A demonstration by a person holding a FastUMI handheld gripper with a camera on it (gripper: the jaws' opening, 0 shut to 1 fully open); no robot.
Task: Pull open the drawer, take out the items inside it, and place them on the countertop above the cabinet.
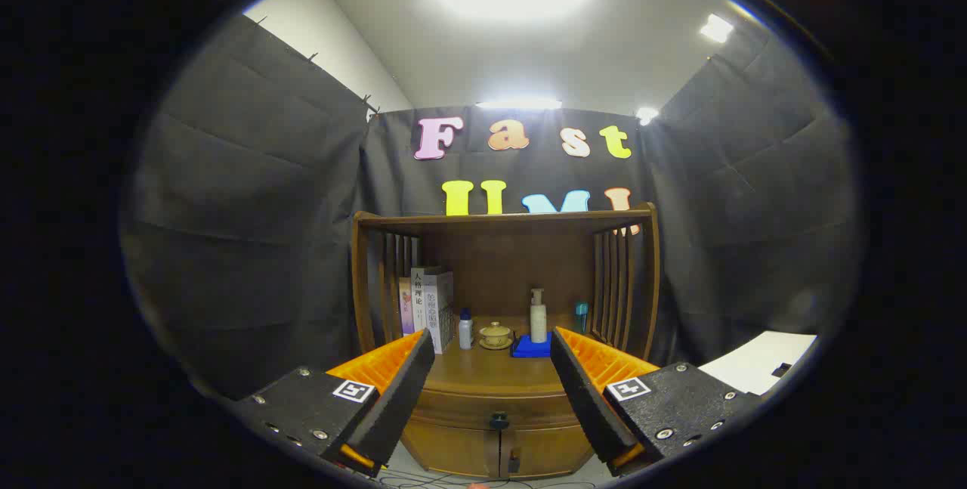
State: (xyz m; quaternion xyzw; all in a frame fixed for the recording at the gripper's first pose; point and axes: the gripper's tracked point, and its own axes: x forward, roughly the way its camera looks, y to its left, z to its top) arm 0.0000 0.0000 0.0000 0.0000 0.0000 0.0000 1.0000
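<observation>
Drawer (495, 407) — a shallow, curved-front drawer of warm brown wood, fully closed, set just under the countertop (491, 374) of a small wooden cabinet (495, 451), with a single dark round knob (498, 420) at the middle of its front. It sits straight ahead of the gripper (492, 368), lower than the fingertips and some way beyond them, framed in the gap between the two fingers. Below it are two cabinet doors meeting at a centre seam. The countertop carries a hutch with slatted sides and a flat top board; standing on it, from left to right: a row of upright books (429, 306) against the left slats, a small grey bottle with a blue cap (465, 329), a tan lidded cup on a saucer (495, 335), a pale pump bottle (537, 315) standing on a blue block (531, 346), and a teal cup (580, 317) near the right slats. The gripper is spread wide — its black pads and ribbed orange fingers stand well apart, holding nothing and touching nothing. A white sheet (759, 360) lies off to the right of the cabinet. Ceiling lights glare overhead.
</observation>
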